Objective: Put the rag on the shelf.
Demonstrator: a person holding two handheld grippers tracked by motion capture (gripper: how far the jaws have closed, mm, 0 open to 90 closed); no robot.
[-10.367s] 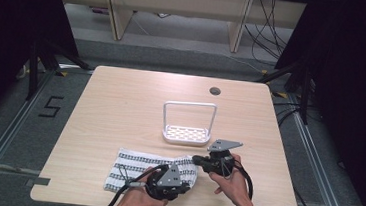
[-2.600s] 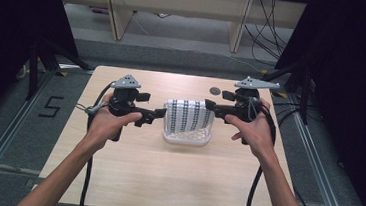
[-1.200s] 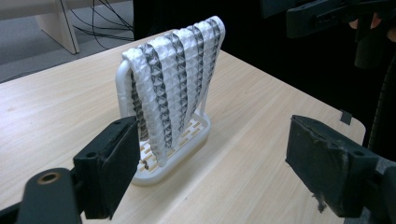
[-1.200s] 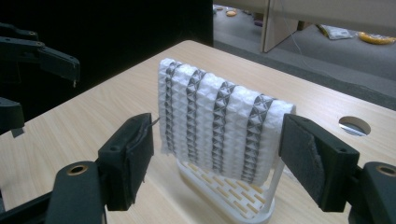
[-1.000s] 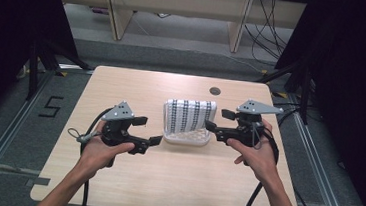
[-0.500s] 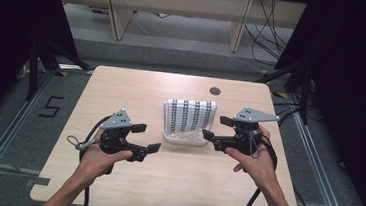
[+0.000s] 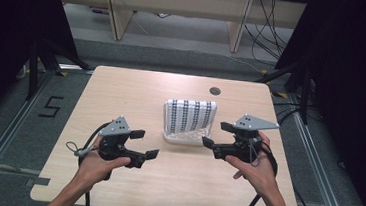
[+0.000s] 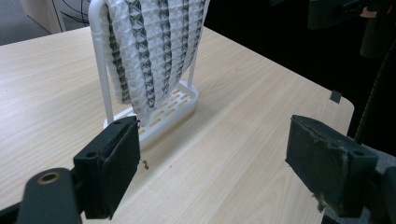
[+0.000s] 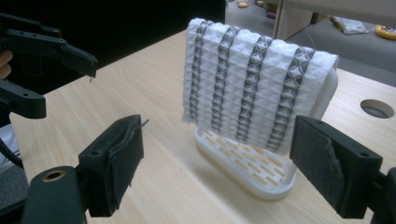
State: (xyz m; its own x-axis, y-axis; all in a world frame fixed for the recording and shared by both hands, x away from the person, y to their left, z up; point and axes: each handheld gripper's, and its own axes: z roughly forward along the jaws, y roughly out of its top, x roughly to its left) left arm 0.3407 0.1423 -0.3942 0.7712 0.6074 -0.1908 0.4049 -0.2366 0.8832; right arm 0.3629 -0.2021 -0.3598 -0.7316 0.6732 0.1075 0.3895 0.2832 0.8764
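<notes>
A white cloth with grey stripes (image 7: 190, 115) hangs over the hoop of a white rack with a slotted base (image 7: 182, 139) at the middle of the table. My left gripper (image 7: 146, 144) stands open at the rack's near left, apart from it. In the left gripper view the cloth (image 8: 149, 51) hangs beyond the empty jaws of that gripper (image 8: 224, 168). My right gripper (image 7: 217, 135) is open at the rack's near right. Its jaws have just been opening, with nothing between them. In the right gripper view the cloth (image 9: 252, 88) and rack (image 9: 243, 165) lie ahead of the right gripper (image 9: 233, 168).
The wooden table (image 7: 137, 89) has a round cable hole (image 7: 215, 91) behind the rack. Its right edge is close to my right hand. Black curtains stand at both sides, with shelving and cables on the floor beyond the far edge.
The cloth, once flat at the table's front and then held over the rack by both grippers, now hangs there free. Both grippers have let go and drawn back slightly.
</notes>
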